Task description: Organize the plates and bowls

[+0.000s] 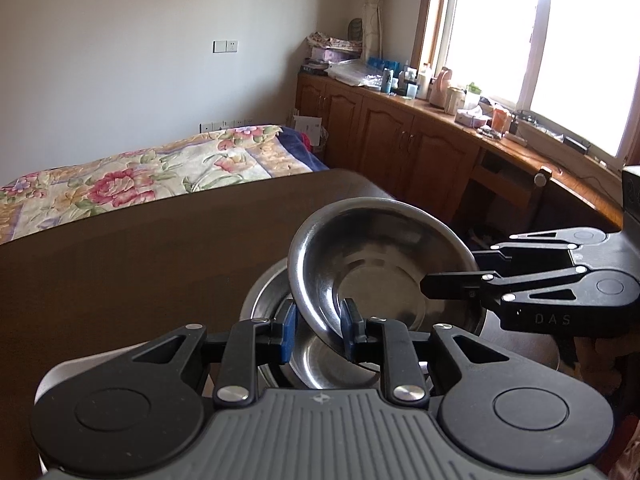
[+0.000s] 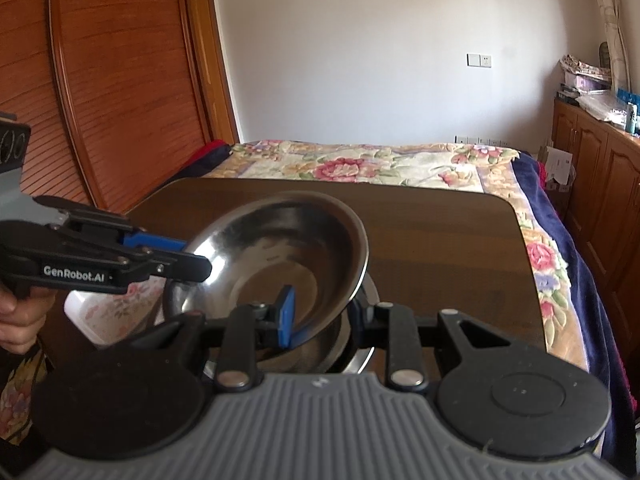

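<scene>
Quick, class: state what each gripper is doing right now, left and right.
Left gripper: shut on the near rim of the tilted steel bowl.
Right gripper: shut on the same steel bowl's opposite rim.

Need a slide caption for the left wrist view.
Both tongs, left and right, grip a tilted steel bowl over stacked dishes.

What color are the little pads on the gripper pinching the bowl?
Blue. The pads show best in the left wrist view.
</scene>
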Available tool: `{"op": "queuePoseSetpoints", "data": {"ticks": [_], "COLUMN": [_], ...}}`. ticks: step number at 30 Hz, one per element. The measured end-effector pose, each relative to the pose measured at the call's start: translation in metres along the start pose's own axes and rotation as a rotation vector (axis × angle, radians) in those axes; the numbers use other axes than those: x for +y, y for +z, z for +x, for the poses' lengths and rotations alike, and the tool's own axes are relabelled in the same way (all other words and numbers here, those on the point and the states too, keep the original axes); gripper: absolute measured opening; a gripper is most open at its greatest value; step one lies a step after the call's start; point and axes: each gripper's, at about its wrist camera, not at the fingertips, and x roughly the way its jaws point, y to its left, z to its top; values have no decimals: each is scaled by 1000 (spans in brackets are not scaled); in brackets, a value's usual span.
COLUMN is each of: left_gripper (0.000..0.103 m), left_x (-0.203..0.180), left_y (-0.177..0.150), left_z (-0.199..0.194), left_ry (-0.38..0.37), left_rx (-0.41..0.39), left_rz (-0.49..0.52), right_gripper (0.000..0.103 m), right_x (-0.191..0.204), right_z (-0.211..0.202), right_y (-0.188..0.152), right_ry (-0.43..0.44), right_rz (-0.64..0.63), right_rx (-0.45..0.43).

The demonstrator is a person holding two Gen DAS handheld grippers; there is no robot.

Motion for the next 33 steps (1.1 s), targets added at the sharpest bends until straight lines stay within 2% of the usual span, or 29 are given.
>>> {"op": "queuePoseSetpoints", "data": {"ticks": [11, 15, 21, 27, 30, 33], "left_gripper": [50, 55, 55, 56, 57, 58], "left_x": [2, 2, 4, 3, 5, 5], "left_y": [-11, -13, -16, -18, -17, -15], "left_z": [7, 9, 13, 13, 11, 8], "left_ry": [12, 6, 7, 6, 7, 10], "left_rx": [12, 16, 26, 26, 17, 3], "left_rz": [-5, -5, -12, -15, -16, -16], "right_gripper": [31, 32, 33, 44, 55, 56], "right_x": [5, 6, 9, 9, 9, 10], "right_z": [8, 11, 15, 16, 16, 13], "right_y": [-5, -5, -6, -6, -3, 0], "right_ry": [-5, -5, -10, 4, 23, 19], "right_rz": [-23, -23, -33, -26, -17, -26], "right_rx": [29, 43, 47, 36, 36, 24]}}
